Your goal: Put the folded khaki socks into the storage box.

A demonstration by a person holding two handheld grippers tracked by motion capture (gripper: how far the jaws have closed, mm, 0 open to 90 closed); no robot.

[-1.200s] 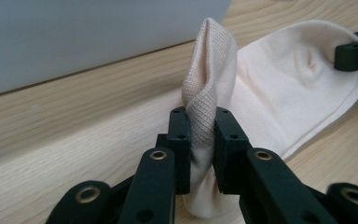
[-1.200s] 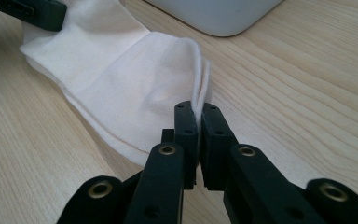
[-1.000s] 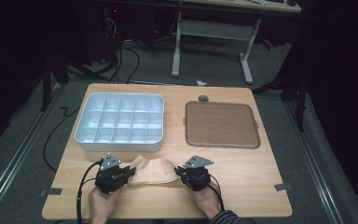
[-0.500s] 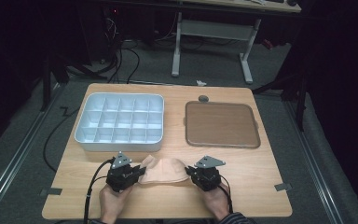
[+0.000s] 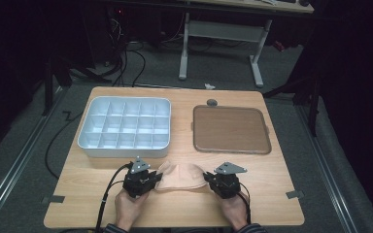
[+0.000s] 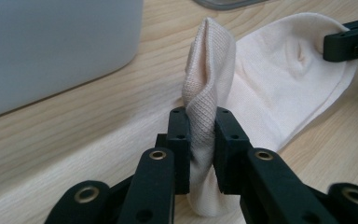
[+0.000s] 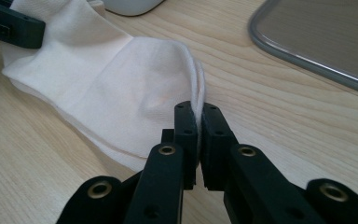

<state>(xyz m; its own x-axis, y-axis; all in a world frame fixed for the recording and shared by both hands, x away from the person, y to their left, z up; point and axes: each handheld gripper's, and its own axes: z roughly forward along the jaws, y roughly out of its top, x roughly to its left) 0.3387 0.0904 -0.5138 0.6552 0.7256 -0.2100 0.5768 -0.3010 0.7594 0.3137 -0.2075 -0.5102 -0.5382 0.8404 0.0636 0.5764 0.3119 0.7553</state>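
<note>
Sock (image 5: pixel 180 175) near table's front edge (image 5: pixel 175 224)

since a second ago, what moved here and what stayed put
Both grippers, left gripper and right gripper, slid with the cream sock toward the table's right, each staying clamped on one end of it. Nothing was let go. The white divided tray and the brown tray stayed where they were.

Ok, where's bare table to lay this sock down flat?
Bare wood lies along the near edge right of the right tongs, below the brown tray. It's tight between the compartment box and the sock.
</note>
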